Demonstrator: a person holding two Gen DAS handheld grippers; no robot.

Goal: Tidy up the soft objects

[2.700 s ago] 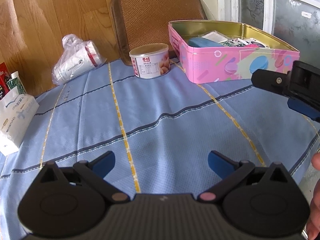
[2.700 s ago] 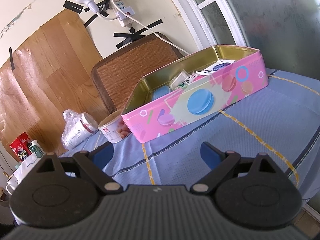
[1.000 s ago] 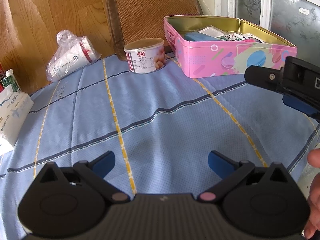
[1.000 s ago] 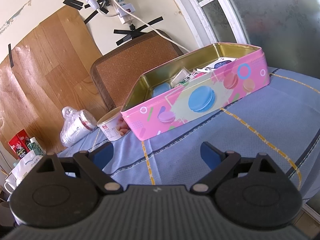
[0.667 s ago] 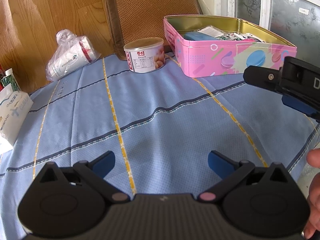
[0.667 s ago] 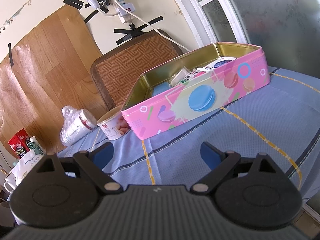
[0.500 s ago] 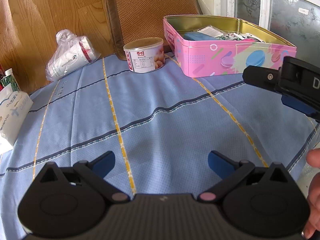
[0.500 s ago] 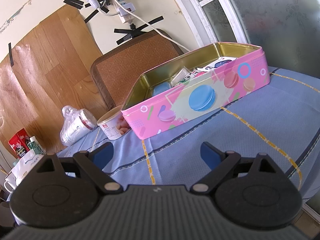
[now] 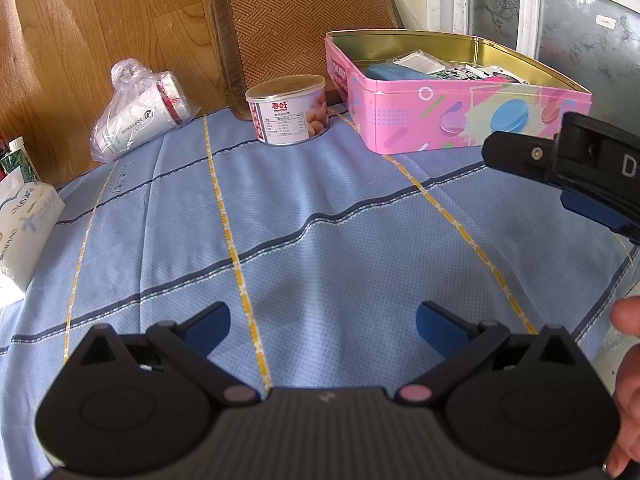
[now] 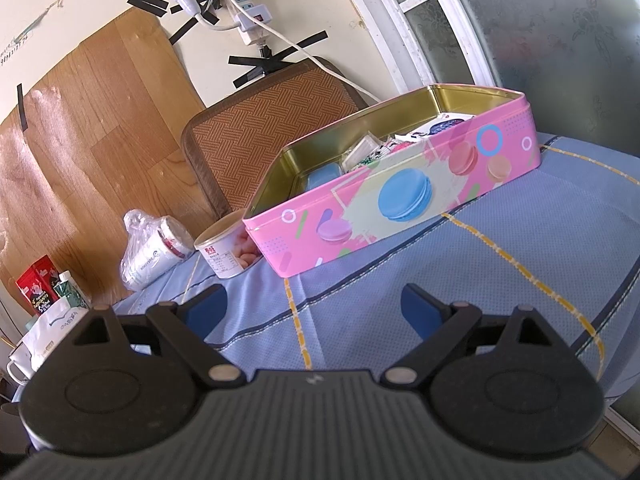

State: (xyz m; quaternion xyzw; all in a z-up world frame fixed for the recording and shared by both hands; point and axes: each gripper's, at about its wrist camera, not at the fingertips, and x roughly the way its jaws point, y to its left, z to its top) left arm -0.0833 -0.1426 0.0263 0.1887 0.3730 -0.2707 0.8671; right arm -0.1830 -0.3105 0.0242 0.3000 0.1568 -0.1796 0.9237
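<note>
The pink tin (image 9: 460,120) serves as the reference: it stands lidless on the blue tablecloth (image 9: 320,220) at the far side, with its long axis running from beside the food can (image 9: 289,110) away toward the frosted window (image 9: 560,20), its macaron-printed long wall facing both cameras. Inside, against the gold lining, a blue soft item (image 9: 394,72) lies at the end nearest the can, lengthwise along the tin; next to it sit a whitish packet (image 9: 418,60) and a jumble of small printed sachets (image 9: 472,73) toward the window end (individual pieces too small to tell apart). The can stands upright just beside the tin's short wall, not visibly touching it. Further from the tin on that same side, a bagged roll (image 9: 140,120) lies on its side near the wood-pattern wall, and a white tissue pack (image 9: 24,224) sits well apart at the cloth's edge. Behind the tin and can stands a woven chair back (image 9: 304,28). The left gripper (image 9: 322,326) hovers over bare cloth well short of the tin, fingers spread wide, nothing between them. The right gripper (image 10: 314,312) faces the tin's long wall from nearer, likewise spread wide and empty; its body also shows at the right edge of the left view.
</note>
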